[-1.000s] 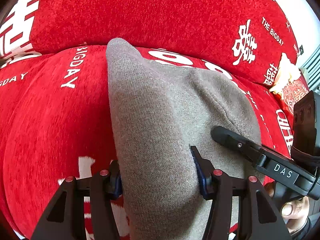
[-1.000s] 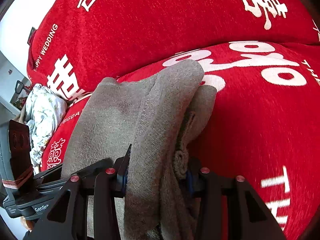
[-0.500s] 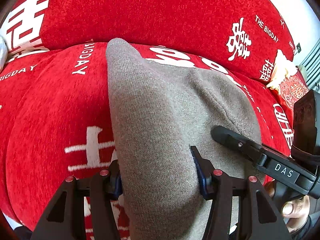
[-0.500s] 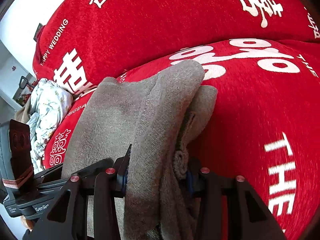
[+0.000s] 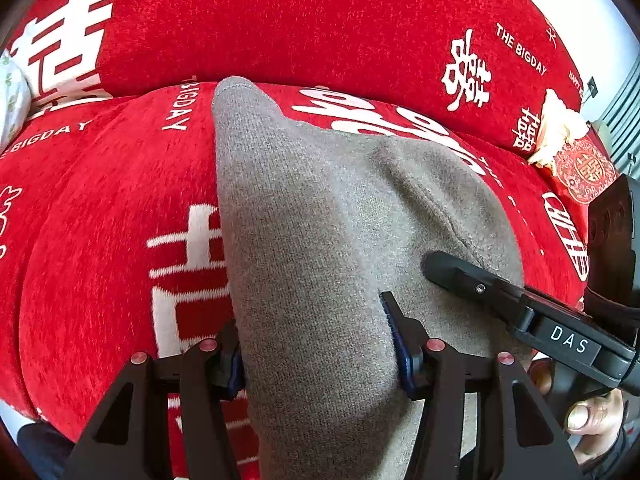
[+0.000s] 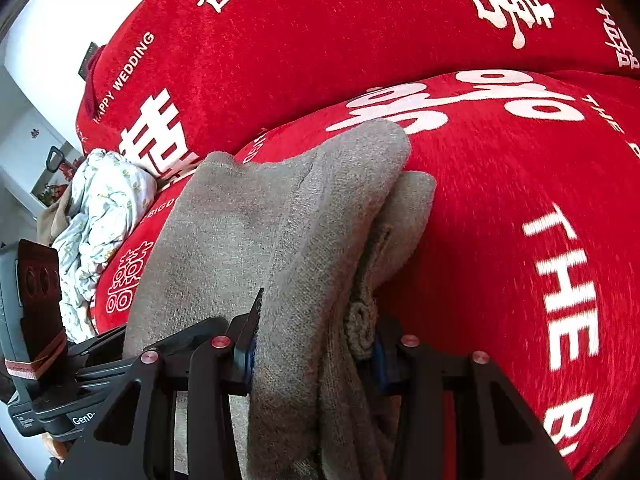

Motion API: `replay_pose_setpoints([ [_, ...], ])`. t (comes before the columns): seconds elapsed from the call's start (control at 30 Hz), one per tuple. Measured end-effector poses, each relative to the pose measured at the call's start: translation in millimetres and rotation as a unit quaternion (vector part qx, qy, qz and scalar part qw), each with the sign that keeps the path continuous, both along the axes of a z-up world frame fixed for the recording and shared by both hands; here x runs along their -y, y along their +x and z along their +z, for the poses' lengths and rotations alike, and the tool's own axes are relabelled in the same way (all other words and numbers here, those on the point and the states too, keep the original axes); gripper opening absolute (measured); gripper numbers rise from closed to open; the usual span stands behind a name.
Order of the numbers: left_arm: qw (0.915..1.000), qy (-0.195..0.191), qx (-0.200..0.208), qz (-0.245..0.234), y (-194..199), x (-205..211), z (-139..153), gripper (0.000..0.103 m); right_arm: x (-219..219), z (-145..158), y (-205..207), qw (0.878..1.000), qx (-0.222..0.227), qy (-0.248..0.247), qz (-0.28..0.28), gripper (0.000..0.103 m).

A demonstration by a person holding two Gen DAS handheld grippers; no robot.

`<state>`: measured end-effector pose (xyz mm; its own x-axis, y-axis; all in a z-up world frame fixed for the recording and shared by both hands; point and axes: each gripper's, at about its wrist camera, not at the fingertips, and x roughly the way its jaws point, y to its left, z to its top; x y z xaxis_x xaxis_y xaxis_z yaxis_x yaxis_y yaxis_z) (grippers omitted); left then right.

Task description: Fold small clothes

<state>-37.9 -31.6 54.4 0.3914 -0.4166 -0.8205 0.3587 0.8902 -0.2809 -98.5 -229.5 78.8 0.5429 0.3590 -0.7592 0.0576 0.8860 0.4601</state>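
A folded grey knit garment (image 5: 320, 248) hangs between both grippers above a red sofa cover. My left gripper (image 5: 316, 344) is shut on one thick folded end of it, blue pads pressed into the cloth on both sides. My right gripper (image 6: 312, 344) is shut on the other end of the grey garment (image 6: 288, 220), where several bunched layers sit between its pads. In the left wrist view the right gripper's finger (image 5: 472, 280) lies against the cloth at the right. The left gripper's body (image 6: 48, 340) shows at the lower left of the right wrist view.
The red sofa seat (image 5: 100, 216) and backrest (image 5: 280, 20) with white lettering fill both views. A pale floral garment (image 6: 104, 208) lies heaped at the sofa's left end. A cream and red cushion (image 5: 572, 152) sits at the right end. A hand (image 5: 592, 412) holds the right gripper.
Both grippers have carried the grey garment sideways over the seat; the white lettering beneath has shifted. The grip on the cloth is the same.
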Motion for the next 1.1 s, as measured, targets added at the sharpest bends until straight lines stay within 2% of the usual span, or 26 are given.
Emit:
replay_pose_setpoints([
  [0.3, 0.9999, 0.009, 0.014, -0.005, -16, -8, -3, 0.057, -6, -4, -17, 1.000, 0.008, 0.003, -0.005, 0.046],
  [0.47, 0.9997, 0.011, 0.019, -0.008, -19, -10, -8, 0.058, -10, -7, -19, 1.000, 0.017, -0.017, 0.006, 0.046],
  [0.73, 0.9994, 0.018, 0.029, -0.005, -23, -10, -10, 0.063, -8, -10, -20, 0.999, 0.018, -0.016, 0.022, 0.048],
  [0.83, 0.9985, 0.033, 0.044, -0.002, -25, -9, -11, 0.071, -6, -12, -20, 0.999, 0.015, -0.014, 0.024, 0.052],
  [0.9, 0.9975, 0.046, 0.054, 0.000, -26, -10, -10, 0.080, -4, -13, -21, 0.999, 0.013, -0.015, 0.025, 0.058],
  [0.97, 0.9966, 0.056, 0.059, 0.007, -27, -11, -8, 0.084, -3, -11, -23, 0.999, 0.017, -0.028, 0.020, 0.070],
  [1.1, 0.9974, 0.044, 0.054, 0.021, -25, -19, 2, 0.084, 6, 11, -30, 0.998, 0.056, -0.033, 0.000, 0.076],
])
